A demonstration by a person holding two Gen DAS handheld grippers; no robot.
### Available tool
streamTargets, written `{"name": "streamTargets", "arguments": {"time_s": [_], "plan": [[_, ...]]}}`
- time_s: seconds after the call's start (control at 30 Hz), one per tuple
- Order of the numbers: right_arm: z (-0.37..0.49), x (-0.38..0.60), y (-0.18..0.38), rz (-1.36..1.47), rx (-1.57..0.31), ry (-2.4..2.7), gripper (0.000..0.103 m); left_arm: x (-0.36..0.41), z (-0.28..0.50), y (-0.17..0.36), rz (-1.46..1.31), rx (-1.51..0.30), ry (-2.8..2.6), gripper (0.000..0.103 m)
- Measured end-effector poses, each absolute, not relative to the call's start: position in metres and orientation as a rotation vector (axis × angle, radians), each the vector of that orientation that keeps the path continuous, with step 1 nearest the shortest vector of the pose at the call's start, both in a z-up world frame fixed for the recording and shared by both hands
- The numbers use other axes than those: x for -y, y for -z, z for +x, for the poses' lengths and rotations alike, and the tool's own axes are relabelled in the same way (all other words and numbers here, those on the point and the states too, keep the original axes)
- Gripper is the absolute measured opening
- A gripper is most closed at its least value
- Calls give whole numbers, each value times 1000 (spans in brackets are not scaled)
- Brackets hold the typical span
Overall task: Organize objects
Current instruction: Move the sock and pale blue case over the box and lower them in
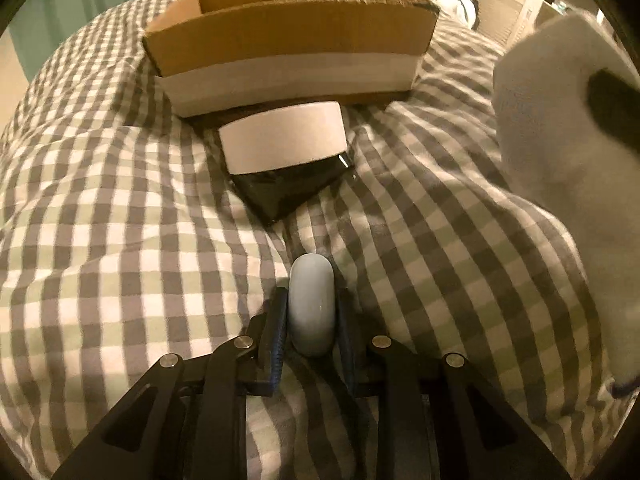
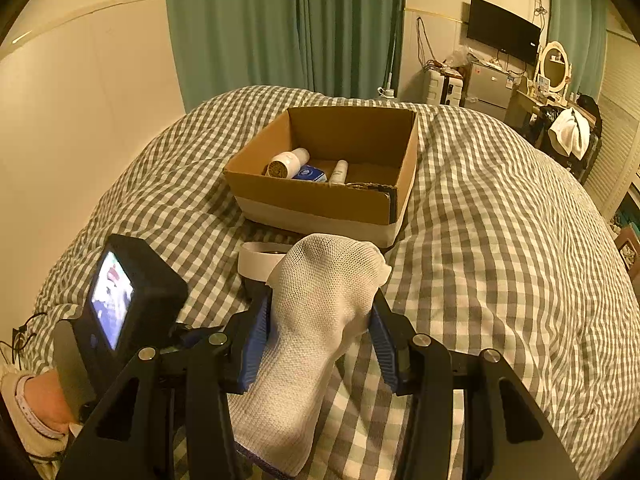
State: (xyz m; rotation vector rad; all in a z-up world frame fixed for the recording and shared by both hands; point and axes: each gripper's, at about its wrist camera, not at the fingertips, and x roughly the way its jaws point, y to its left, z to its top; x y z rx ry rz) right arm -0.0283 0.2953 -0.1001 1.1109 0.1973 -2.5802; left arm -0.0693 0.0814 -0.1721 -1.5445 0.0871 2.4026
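My left gripper is shut on a pale blue-white oval object, low over the checked bedspread. Ahead of it lies a black jar with a white band, just in front of the cardboard box. My right gripper is shut on a white mesh sock, held above the bed; the sock also shows at the right of the left wrist view. In the right wrist view the box holds a white bottle, a blue packet and a small white tube.
The checked bedspread is soft and wrinkled. The left gripper's camera unit and the person's hand are at lower left. Green curtains, a TV and a dresser stand beyond the bed.
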Motion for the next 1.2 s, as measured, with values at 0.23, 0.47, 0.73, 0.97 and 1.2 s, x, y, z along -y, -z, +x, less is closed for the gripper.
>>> {"name": "streamTargets", "arguments": {"time_s": [0.23, 0.47, 0.73, 0.97, 1.2], "plan": [[-24, -298, 92, 1095, -211, 2597, 47, -57, -57, 131, -1446, 36, -2480, 22], [-23, -290, 75, 1045, -248, 2595, 47, -50, -60, 77, -1309, 8, -2550, 22], [-44, -272, 21, 884, -377, 2643, 47, -43, -98, 10, -1139, -18, -2624, 22], [-92, -254, -14, 782, -411, 2660, 47, -45, -151, -18, -1080, -59, -2668, 22], [-169, -247, -12, 817, -399, 2670, 47, -44, -218, -13, -1094, -48, -2667, 22]]}}
